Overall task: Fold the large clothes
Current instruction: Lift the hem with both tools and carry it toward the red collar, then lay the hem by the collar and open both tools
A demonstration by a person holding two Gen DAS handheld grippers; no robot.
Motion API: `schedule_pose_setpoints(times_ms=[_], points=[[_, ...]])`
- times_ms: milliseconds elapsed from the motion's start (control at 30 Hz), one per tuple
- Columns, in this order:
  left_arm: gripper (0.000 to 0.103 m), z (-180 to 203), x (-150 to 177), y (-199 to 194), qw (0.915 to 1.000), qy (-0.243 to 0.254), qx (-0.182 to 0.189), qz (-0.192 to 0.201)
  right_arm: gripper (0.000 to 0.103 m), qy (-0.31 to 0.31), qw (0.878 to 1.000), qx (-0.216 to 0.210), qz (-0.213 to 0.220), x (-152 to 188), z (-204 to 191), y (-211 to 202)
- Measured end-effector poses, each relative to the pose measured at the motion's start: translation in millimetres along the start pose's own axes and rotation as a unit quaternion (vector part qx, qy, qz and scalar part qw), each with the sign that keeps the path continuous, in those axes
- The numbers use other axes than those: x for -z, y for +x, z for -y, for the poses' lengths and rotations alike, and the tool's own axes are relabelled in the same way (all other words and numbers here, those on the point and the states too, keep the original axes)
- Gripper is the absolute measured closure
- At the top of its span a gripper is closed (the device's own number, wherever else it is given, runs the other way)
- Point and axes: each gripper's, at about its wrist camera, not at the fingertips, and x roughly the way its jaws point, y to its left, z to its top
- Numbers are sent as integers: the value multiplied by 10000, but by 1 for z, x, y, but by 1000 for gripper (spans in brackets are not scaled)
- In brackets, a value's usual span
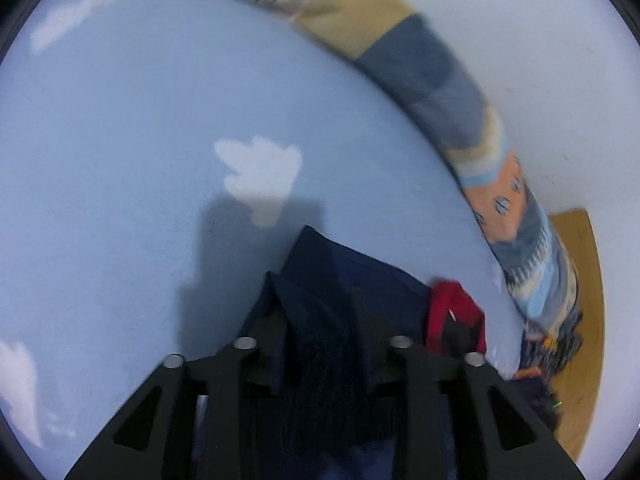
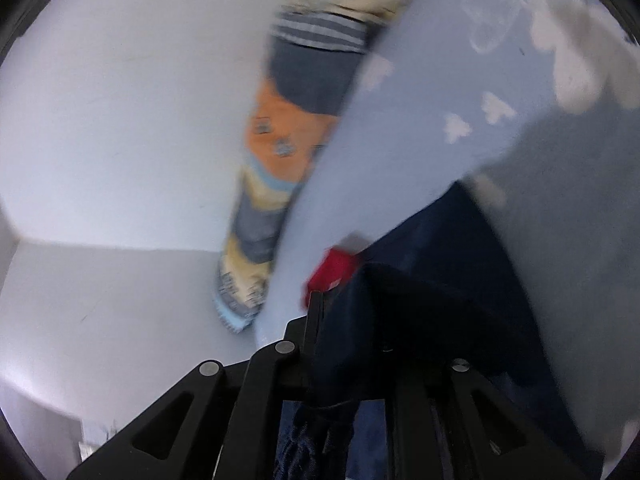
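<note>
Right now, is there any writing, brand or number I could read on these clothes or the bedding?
None can be read.
Red patch on the dark navy garment: a small white mark, too blurred to read.
Patterned blanket: only motifs, no letters.
Blue sheet: white shapes, no text.

left gripper point(image 1: 326, 320) fingertips: buried under the navy garment point(image 1: 320, 280) draped between them; whether the pads press it cannot be told.
right gripper point(image 2: 352, 304) far finger: covered by the same cloth.
red item point(image 1: 454, 312): beside the claw, smeared, kind unclear.
patterned blanket point(image 2: 280, 140): ahead of the claw, motion-blurred, cut by the frame's top edge.
garment's lower part: lost below the frame.
</note>
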Motion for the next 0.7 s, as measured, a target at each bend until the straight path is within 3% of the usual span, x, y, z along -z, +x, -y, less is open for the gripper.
schedule_pose_setpoints(times_ms=[67, 133, 200, 300, 367, 433, 533, 633, 700], points=[[52, -7, -14, 11, 9985, -356, 395, -100, 72, 543, 9979, 301, -189, -17, 22, 21], [43, -14, -26, 8, 9946, -614, 842, 36, 38, 1039, 9941, 239, -197, -28, 39, 28], [32, -19, -38, -4, 9874, -795, 1333, 310, 35, 1152, 9933, 34, 48, -34, 42, 19], [28, -14, -41, -27, 9833, -562, 1554, 760, 34, 1076, 9919, -585, 334, -42, 35, -7], [28, 0, -31, -35, 9857, -67, 1456, 844, 33, 650, 9951, -469, 585, -39, 21, -22], [28, 17, -10, -41, 9852, 568, 1361, 874, 33, 151, 9981, -359, 487, -30, 3, -24], [28, 43, 25, -30, 9819, 1466, 961, 712, 33, -420, 9972, -536, 321, -4, -14, -11], [28, 50, 48, 2, 9776, 1978, 192, 696, 39, -775, 9968, 32, -208, 29, -11, 26], [32, 42, 49, 18, 9751, 1968, -637, 798, 44, -971, 9926, 588, -431, 44, -2, 50]])
